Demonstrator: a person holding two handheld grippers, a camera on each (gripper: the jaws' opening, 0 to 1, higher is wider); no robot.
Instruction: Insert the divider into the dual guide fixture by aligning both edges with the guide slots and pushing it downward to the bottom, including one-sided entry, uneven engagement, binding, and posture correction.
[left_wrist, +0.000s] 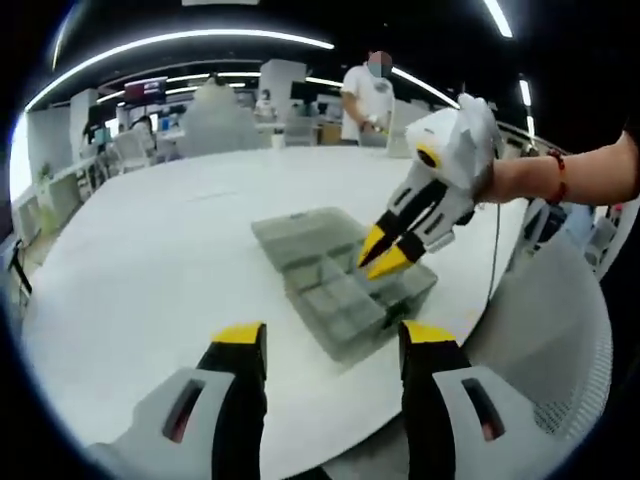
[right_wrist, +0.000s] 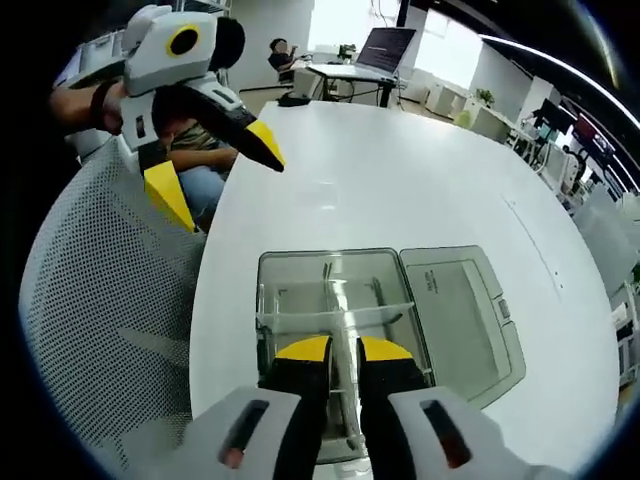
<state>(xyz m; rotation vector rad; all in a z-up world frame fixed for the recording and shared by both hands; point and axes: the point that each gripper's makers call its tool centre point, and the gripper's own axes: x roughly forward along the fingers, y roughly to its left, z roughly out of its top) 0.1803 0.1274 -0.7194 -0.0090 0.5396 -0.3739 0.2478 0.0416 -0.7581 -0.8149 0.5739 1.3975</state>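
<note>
**Divider being worked into the box slots**

In the left gripper view, the left gripper (left_wrist: 332, 345) is being held wide open and empty, back from the clear compartment box (left_wrist: 345, 280) on the white table (left_wrist: 150, 260). The right gripper (left_wrist: 385, 250) is being lowered into it.

In the right gripper view, its jaws are being kept nearly closed on the thin clear divider (right_wrist: 342, 350), whose grip cannot be confirmed. Binding is being risked if one edge enters first, and the unbraced box could slide.

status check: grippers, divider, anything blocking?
Left gripper open, held off the box. Right gripper nearly closed on divider over clear compartment box, lid open. Nothing blocking.
</note>
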